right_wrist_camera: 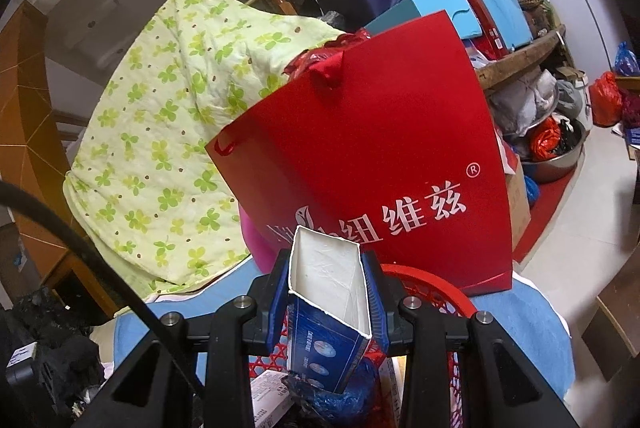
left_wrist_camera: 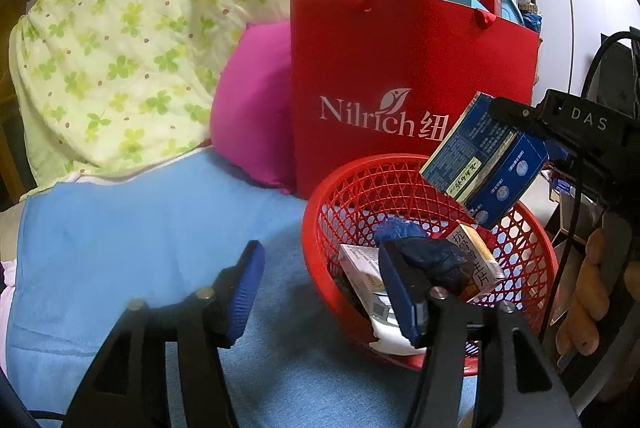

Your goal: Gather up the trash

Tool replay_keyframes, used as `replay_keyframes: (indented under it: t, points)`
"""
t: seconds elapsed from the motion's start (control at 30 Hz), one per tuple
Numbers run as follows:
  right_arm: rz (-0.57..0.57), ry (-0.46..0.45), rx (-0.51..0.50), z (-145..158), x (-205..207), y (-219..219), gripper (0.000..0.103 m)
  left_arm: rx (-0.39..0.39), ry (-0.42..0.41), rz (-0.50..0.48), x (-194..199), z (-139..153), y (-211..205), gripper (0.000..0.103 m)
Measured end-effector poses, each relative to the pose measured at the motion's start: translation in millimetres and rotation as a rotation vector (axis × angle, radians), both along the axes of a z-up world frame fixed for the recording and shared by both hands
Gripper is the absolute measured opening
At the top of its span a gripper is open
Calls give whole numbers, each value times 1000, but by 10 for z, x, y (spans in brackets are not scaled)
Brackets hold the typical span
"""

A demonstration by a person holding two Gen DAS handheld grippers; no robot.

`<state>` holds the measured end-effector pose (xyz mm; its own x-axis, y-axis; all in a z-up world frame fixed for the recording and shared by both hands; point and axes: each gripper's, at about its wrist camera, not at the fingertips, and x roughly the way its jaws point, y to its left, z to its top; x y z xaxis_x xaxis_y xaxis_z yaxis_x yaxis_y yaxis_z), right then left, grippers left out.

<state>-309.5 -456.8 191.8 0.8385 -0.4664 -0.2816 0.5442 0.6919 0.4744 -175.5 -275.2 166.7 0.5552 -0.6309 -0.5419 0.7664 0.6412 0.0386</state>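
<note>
Red "Nilrich" bag; right tongs clamped on blue carton, left tongs apparently empty, agape.

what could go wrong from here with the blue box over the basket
The right hand-held gripper clamps the empty blue box above the red basket's far rim, so released there it may tip outside. The open left hand-held gripper sits at the near rim, its right finger against a dark blue wad, and might snag or nudge the basket.
</note>
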Motion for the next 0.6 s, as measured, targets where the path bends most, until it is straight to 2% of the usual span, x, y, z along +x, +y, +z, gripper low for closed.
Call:
replay_keyframes:
  t: [0.2, 0.27, 0.3, 0.47, 0.6]
  points:
    - [16, 15, 9, -10, 61, 25, 38, -4, 6, 6, 19, -1, 13, 67]
    - [25, 10, 17, -17, 67, 37, 57, -8, 9, 8, 27, 5, 20, 69]
    - [30, -10, 25, -18, 52, 45, 72, -10, 9, 10, 30, 9, 21, 69]
    - [25, -40, -31, 55, 43, 151, 73, -9, 8, 16, 44, 9, 22, 71]
    - [24, -46, -34, 69, 51, 165, 73, -2, 7, 25, 57, -3, 24, 74]
